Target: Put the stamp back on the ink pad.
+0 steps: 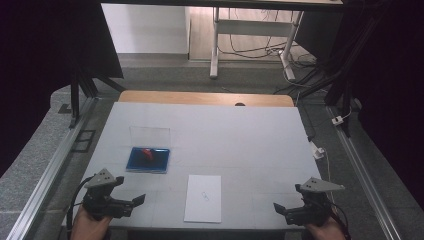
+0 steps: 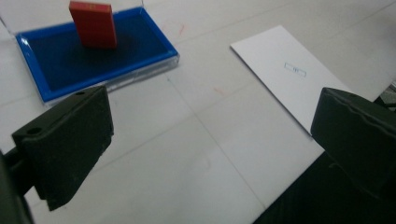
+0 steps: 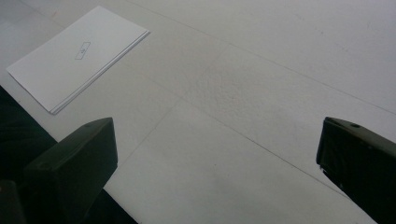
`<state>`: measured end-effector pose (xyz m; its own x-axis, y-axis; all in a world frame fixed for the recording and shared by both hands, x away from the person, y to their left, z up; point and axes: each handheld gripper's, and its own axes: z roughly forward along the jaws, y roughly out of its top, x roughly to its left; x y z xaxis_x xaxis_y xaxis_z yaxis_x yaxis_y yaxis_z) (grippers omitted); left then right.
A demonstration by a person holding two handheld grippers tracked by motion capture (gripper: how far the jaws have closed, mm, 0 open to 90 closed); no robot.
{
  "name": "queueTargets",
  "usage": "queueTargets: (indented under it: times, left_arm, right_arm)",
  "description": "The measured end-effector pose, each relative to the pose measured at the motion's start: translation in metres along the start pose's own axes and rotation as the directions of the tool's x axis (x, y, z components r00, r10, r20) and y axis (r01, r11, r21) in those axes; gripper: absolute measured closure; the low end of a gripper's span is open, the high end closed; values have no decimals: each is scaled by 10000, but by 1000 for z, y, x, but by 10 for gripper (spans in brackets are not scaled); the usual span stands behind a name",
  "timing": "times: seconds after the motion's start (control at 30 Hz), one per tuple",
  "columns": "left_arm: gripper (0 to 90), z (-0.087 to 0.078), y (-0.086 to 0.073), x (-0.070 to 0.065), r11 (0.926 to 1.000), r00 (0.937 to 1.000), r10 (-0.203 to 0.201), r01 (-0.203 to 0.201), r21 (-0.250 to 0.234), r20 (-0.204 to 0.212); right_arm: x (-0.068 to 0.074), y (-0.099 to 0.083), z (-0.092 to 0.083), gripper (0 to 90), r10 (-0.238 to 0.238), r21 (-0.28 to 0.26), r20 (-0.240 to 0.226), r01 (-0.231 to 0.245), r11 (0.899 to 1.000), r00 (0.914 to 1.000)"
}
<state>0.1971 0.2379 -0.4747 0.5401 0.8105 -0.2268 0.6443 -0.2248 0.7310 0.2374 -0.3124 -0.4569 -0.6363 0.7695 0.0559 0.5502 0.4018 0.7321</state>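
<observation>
A blue ink pad (image 1: 147,160) (image 2: 79,56) with its clear lid (image 1: 149,135) raised lies left of centre on the white table. A red stamp (image 1: 147,154) (image 2: 94,24) stands on the pad. A white sheet of paper (image 1: 203,198) (image 2: 289,72) (image 3: 77,56), marked with a small printed box, lies near the front edge. My left gripper (image 1: 138,202) (image 2: 212,142) hovers open at the front left, short of the pad. At the front right my right gripper (image 1: 278,209) (image 3: 219,163) is open too, over bare table, with the paper to its left.
The white table top (image 1: 240,135) has a wooden strip (image 1: 205,97) along its far edge. Metal rails (image 1: 50,165) run along both sides. Behind the table stand a white desk frame (image 1: 250,30) and loose cables (image 1: 300,60) on the floor.
</observation>
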Motion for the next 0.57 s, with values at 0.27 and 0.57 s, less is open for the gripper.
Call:
queueTargets:
  times: [0.27, 0.57]
  left_arm:
    - [0, -7, -11, -2, 9992, 9995, 43, -31, 391, -304]
    - [0, -5, -11, -3, 9965, 9984, 127, -81, 834, -547]
  right_arm:
    - [0, 0, 1, 0, -28, 62, -28, 28, 10000, 10000]
    - [1, 1, 2, 0, -74, 242, 121, 71, 9997, 9999]
